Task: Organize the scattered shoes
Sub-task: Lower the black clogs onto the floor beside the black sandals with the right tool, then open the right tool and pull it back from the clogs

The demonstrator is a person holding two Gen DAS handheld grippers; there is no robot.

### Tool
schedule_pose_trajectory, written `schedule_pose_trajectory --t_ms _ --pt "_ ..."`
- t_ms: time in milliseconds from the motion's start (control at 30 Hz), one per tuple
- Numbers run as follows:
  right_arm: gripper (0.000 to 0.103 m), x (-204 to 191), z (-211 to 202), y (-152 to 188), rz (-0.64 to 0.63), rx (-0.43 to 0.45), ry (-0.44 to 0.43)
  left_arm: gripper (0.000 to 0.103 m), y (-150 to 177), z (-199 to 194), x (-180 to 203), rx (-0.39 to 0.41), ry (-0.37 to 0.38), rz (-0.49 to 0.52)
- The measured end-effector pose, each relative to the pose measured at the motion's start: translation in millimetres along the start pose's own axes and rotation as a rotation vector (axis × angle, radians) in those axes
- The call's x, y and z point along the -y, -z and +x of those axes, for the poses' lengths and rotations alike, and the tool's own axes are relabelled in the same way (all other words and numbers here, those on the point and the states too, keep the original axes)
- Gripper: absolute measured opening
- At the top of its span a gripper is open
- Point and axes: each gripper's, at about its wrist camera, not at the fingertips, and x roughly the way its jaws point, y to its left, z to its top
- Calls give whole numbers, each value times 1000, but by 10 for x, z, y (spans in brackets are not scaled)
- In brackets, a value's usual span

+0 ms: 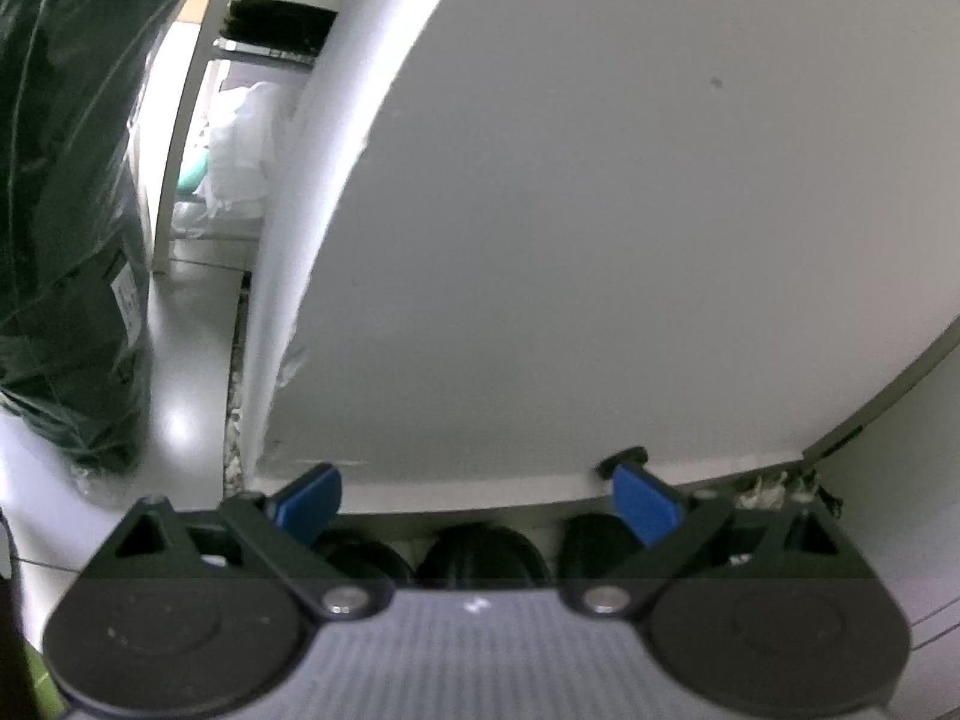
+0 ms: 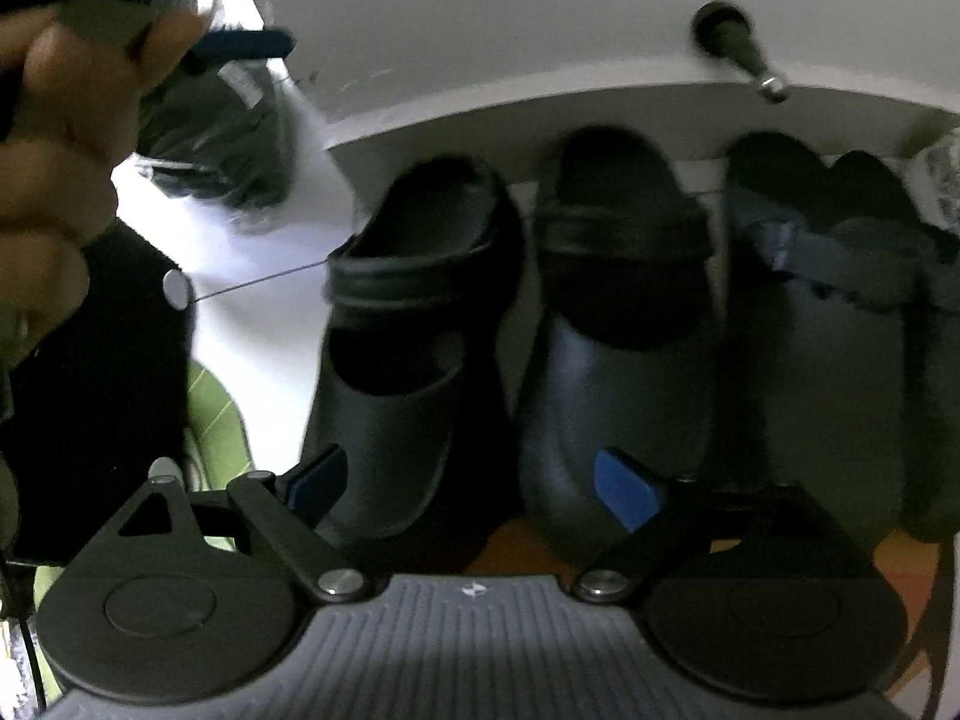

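In the right wrist view several dark shoes stand side by side, toes toward me, under a white cabinet door (image 2: 480, 30): a black clog (image 2: 408, 372), a dark blue clog (image 2: 618, 360) and a fuzzy-lined grey pair (image 2: 828, 330). My right gripper (image 2: 474, 483) hangs open over the toes of the two clogs, with its pads pressing on nothing. My left gripper (image 1: 477, 501) stands open and empty close to the white door (image 1: 600, 210), with only the dark shoe toes (image 1: 480, 552) showing below the door's edge.
A black knob (image 2: 732, 36) sticks out of the door. A dark green plastic-wrapped bundle (image 1: 66, 210) stands left on the pale floor (image 1: 180, 390). A person's hand (image 2: 54, 120) is at the upper left. A green patterned item (image 2: 216, 420) lies beside the black clog.
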Motion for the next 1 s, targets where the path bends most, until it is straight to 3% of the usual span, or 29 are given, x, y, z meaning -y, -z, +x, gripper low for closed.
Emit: schedule_pose_trajectory --t_ms 133,500,633,1000 --pt "97 -133 50 -26 -24 5 5 98 11 -22 15 2 5 10" --pt "97 -261 265 -172 23 4 -85 98 12 -59 -18 0 3 5" --pt "95 -313 498 -173 1 -42 -12 98 14 -75 -20 -1 5 9" --pt "88 -221 430 -130 16 -12 -15 98 3 6 -12 -23 9 15"
